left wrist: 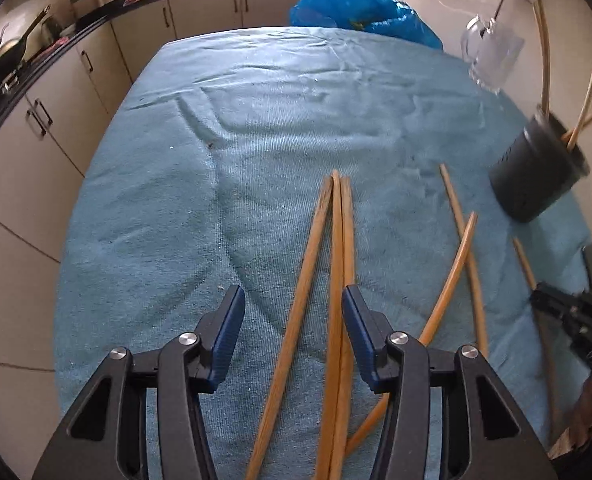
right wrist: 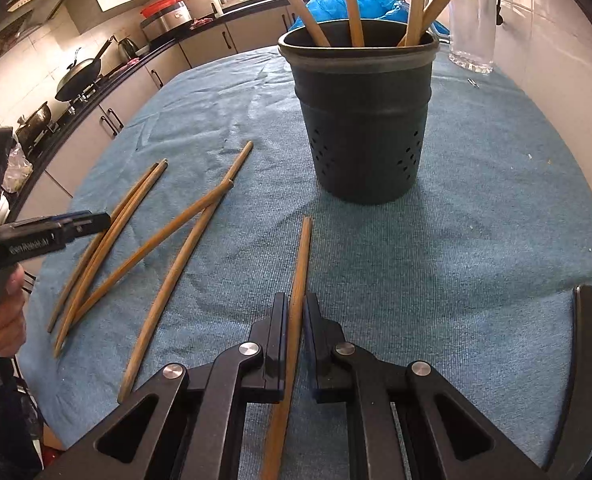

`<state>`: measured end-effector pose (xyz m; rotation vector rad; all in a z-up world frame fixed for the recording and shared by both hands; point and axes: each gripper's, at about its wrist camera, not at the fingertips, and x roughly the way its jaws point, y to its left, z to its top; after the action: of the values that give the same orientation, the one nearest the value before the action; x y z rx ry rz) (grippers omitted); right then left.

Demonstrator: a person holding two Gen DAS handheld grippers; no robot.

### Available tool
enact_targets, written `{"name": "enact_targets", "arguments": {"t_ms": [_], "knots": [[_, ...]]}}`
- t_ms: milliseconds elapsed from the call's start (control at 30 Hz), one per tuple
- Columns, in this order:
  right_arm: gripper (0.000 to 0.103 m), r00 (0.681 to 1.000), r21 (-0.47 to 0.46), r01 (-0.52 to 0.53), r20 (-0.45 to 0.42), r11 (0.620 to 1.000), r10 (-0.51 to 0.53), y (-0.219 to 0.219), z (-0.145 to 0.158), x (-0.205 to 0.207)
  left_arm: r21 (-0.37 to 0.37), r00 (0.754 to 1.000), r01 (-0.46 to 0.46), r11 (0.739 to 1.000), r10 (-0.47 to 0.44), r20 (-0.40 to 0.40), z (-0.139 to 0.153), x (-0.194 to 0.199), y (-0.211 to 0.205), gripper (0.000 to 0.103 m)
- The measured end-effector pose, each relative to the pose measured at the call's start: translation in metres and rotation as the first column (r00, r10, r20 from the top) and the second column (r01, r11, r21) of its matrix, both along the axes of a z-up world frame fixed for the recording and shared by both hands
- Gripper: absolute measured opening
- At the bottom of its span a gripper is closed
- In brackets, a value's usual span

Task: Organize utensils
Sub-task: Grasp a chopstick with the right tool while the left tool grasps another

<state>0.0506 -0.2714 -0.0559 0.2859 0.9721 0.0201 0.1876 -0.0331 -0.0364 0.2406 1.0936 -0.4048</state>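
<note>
Several wooden chopsticks lie on a blue cloth [left wrist: 256, 120]. My left gripper [left wrist: 292, 300] is open, low over a bunch of three chopsticks [left wrist: 338, 260] that runs between its fingers. Two crossed chopsticks [left wrist: 462, 240] lie to its right. My right gripper [right wrist: 295, 308] is shut on one chopstick [right wrist: 302, 256] that points toward a dark perforated holder [right wrist: 362, 120]. The holder stands upright and has several chopsticks in it. It also shows at the right of the left wrist view [left wrist: 536, 172]. The left gripper shows at the left edge of the right wrist view [right wrist: 76, 226].
A glass mug [left wrist: 490, 54] stands behind the holder, and also shows in the right wrist view [right wrist: 470, 20]. A blue plastic bag [left wrist: 360, 4] sits at the table's far edge. Kitchen cabinets and a counter with a wok [right wrist: 80, 76] run along the left.
</note>
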Motion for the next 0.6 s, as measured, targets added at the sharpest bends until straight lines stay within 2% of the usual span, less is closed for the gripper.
{"name": "enact_targets", "arguments": {"t_ms": [200,300,433,533,600], "knots": [[0.009,1.0,0.003,0.001,-0.007,1.0,-0.001,0.002,0.0,0.002,0.017,0.998,-0.05,0.999,0.051,-0.024,-0.008,0.021,0.0,0.049],[0.009,1.0,0.012,0.001,-0.016,1.0,-0.001,0.0,0.001,0.004,0.052,0.998,-0.064,0.997,0.065,-0.009,-0.009,0.034,-0.008,0.045],[0.009,1.0,0.013,-0.005,-0.024,1.0,0.005,0.0,0.001,0.005,0.046,0.997,-0.068,0.997,0.069,-0.017,-0.007,0.049,-0.013,0.042],[0.009,1.0,0.011,-0.011,-0.025,1.0,0.011,-0.001,0.001,0.006,0.044,0.996,-0.092,0.995,0.093,-0.012,-0.006,0.055,-0.01,0.015],[0.009,1.0,0.007,-0.013,-0.026,1.0,0.013,-0.001,0.001,0.006,0.011,0.995,-0.099,0.995,0.099,-0.028,-0.004,0.059,-0.005,0.014]]}}
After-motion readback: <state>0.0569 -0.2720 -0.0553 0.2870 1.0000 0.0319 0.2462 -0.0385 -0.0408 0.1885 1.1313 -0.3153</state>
